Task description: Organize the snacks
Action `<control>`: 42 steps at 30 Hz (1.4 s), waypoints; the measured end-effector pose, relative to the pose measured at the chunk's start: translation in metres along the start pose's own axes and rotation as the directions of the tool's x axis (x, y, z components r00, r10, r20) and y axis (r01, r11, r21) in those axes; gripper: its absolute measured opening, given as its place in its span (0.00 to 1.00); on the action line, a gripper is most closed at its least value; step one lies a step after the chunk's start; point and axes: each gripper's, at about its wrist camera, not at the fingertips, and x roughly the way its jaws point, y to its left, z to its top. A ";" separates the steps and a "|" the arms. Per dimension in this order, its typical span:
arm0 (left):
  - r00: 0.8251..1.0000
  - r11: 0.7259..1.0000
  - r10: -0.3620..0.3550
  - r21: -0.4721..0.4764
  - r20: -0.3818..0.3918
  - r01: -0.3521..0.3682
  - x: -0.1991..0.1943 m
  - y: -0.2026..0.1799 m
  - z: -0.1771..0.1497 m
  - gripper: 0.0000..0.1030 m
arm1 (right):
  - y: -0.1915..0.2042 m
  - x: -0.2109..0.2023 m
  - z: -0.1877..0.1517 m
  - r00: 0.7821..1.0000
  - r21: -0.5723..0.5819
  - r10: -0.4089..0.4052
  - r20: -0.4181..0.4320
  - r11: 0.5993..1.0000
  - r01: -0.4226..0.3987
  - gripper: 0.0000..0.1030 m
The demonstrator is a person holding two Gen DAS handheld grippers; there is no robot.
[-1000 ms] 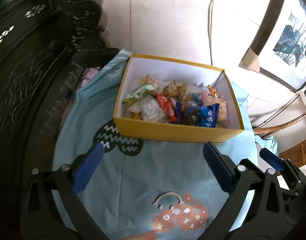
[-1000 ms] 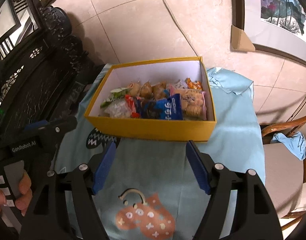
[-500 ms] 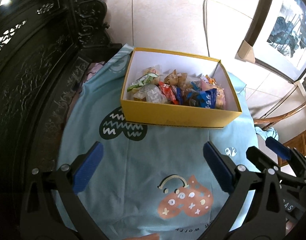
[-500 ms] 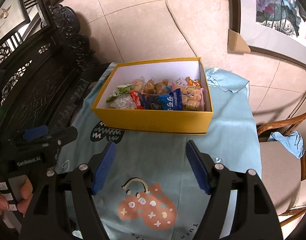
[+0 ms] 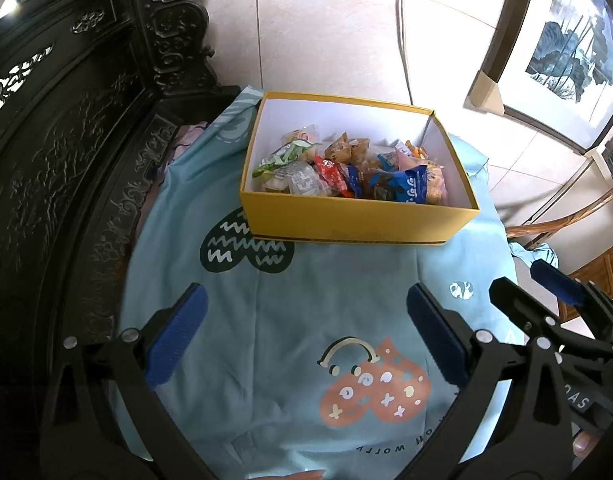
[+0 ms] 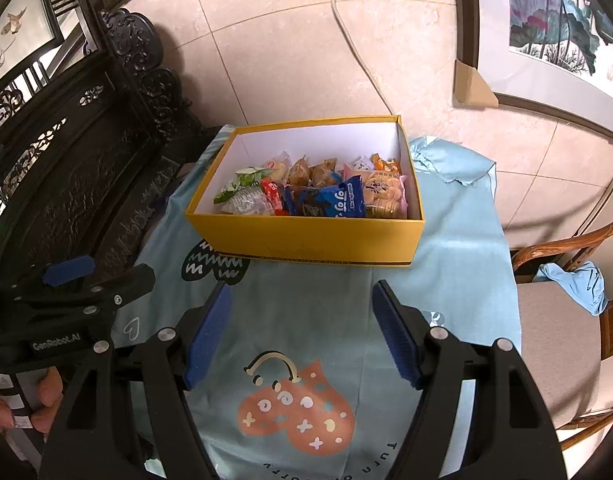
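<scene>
So there's a worktop covered in a light blue cloth [image 6: 458, 240] with cartoon prints on it; you can't see the surface under it at all, the cloth hides everything and hangs off the far edge. To the left is a big dark carved wooden cabinet [image 6: 66, 160], mostly lost in shadow. A wooden chair [image 6: 558, 340] with a grey seat sits on the right, cut off by the edge of the view.

The yellow cardboard box [image 6: 306, 240] sits open toward the far side of the cloth, and the snacks [image 6: 318, 192] are all piled inside it: a blue packet [image 6: 342, 202], a pink pack of round biscuits [image 6: 382, 196], a green-and-white wrapper [image 6: 242, 182], plus a bunch of smaller ones. The ones at the back are jumbled together, and I can't read any labels.

Both tongs hang over the near part of the cloth, tilted down toward the box and well short of it. The left tongs [image 5: 306, 340] are spread wide, nothing between the blue pads. The right tongs [image 6: 302, 332] are also apart and empty. You can just see fingers [image 6: 46, 396] wrapped around the left handle at the lower corner, rest of the person cut off.
</scene>
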 end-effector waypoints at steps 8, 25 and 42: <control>1.000 1.000 0.004 0.008 0.003 -0.004 -0.002 -0.002 0.000 0.98 | 0.001 0.001 0.000 1.000 -0.001 -0.004 -0.003 1.000 0.004 0.71; 0.999 0.999 0.037 0.010 0.028 -0.038 -0.003 -0.005 0.000 0.98 | -0.001 0.004 0.001 1.000 -0.004 -0.014 -0.008 1.000 0.014 0.71; 0.999 0.999 0.042 -0.007 0.002 -0.042 0.002 0.000 0.001 0.98 | -0.005 0.009 0.001 1.000 0.004 -0.012 -0.020 1.000 0.012 0.72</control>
